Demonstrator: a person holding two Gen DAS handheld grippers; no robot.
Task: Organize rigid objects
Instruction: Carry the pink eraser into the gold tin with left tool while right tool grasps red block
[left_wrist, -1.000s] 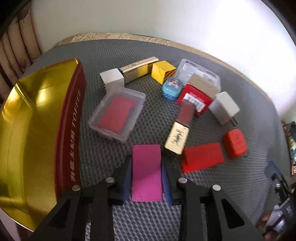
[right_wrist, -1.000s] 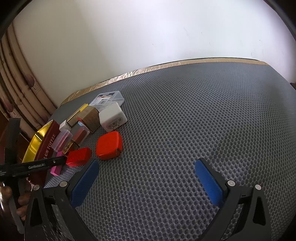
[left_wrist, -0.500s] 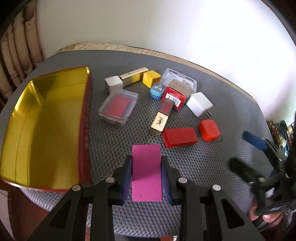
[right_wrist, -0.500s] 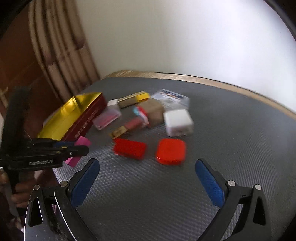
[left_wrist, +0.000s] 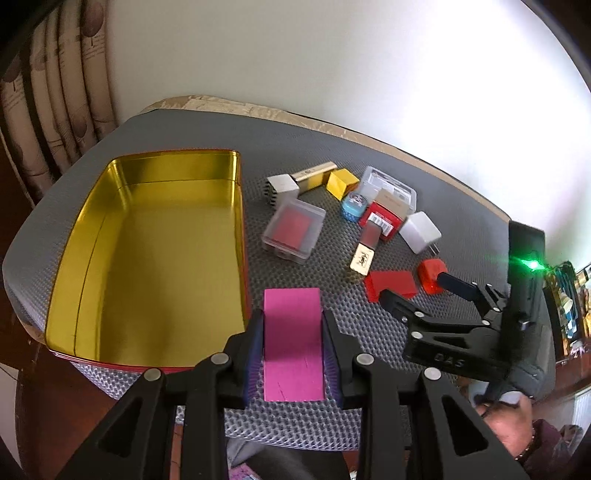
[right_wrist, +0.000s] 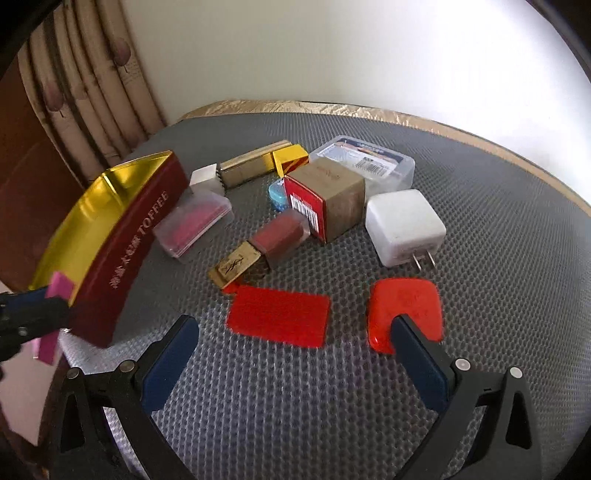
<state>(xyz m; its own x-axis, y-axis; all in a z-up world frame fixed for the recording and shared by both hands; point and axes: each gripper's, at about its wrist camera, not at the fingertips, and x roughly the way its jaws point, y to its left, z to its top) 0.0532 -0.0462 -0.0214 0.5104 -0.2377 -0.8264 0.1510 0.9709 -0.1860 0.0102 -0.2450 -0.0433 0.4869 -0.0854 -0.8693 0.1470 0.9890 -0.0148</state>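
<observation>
My left gripper (left_wrist: 294, 345) is clamped on a flat pink block (left_wrist: 293, 341), both blue pads pressing its long sides, and I'm holding it above the near edge of the grey mat (left_wrist: 207, 125), just right of the open toffee tin (left_wrist: 155, 240). The tin is a deep rectangle, mirror-gold inside, dark red outside with gold lettering.

My right gripper (right_wrist: 293, 354) hangs with its jaws spread wide and nothing between them. The flat red card (right_wrist: 279, 315) lies just ahead between the fingers, and the rounded red case (right_wrist: 406, 310), glossy plastic, sits right at my right fingertip; I can't tell whether they touch.

Beyond them, clustered mid-mat: a white charger cube (right_wrist: 404, 227) with two metal prongs, a cardboard box (right_wrist: 325, 199) with a red barcoded face, a gold-capped lipstick (right_wrist: 262, 251) lying on its side, and a frosted clear case (right_wrist: 194, 225) with something red inside. The mat is a bumpy honeycomb foam.
</observation>
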